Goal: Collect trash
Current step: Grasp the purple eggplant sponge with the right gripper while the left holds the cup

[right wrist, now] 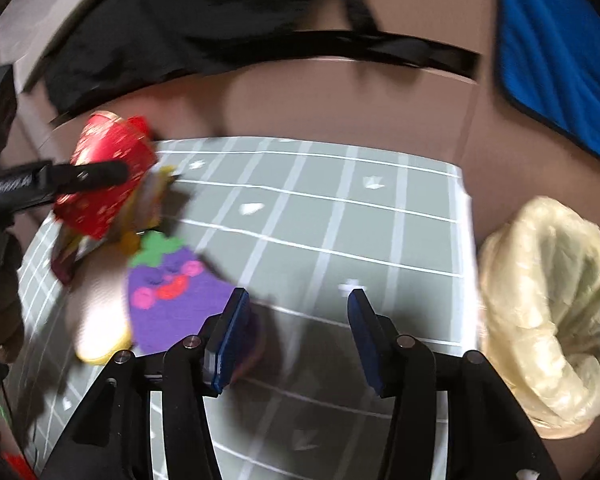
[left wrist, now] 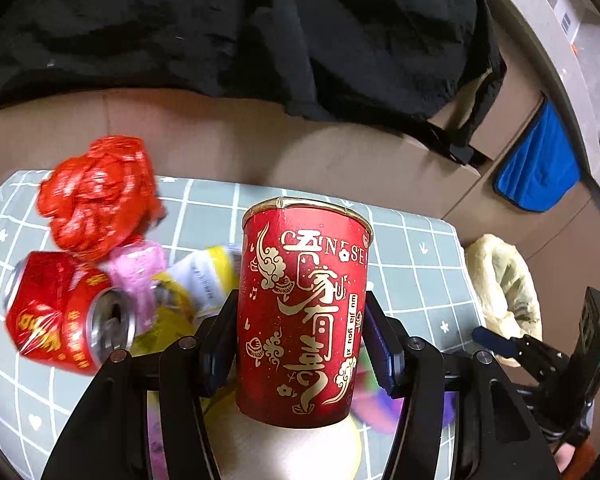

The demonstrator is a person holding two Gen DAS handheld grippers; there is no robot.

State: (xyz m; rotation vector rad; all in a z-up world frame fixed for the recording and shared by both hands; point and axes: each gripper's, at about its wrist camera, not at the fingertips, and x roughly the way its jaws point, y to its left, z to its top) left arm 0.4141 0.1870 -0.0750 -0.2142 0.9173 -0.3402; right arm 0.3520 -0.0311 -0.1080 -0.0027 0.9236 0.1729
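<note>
From the left wrist, the left hand-held gripper (left wrist: 300, 344) pinches an upright red paper cup (left wrist: 304, 316) with gold lettering, apparently lifted above the checked worktop (left wrist: 412, 264); a crushed red can (left wrist: 68, 316) and crumpled wrappers lie to its left. The step looks like carrying it to the pale trash bag (left wrist: 504, 296) on the right.

From the right wrist, the right hand-held gripper (right wrist: 296, 328) hangs spread and empty near the bag, whose mouth gapes just beside the worktop's edge.
</note>
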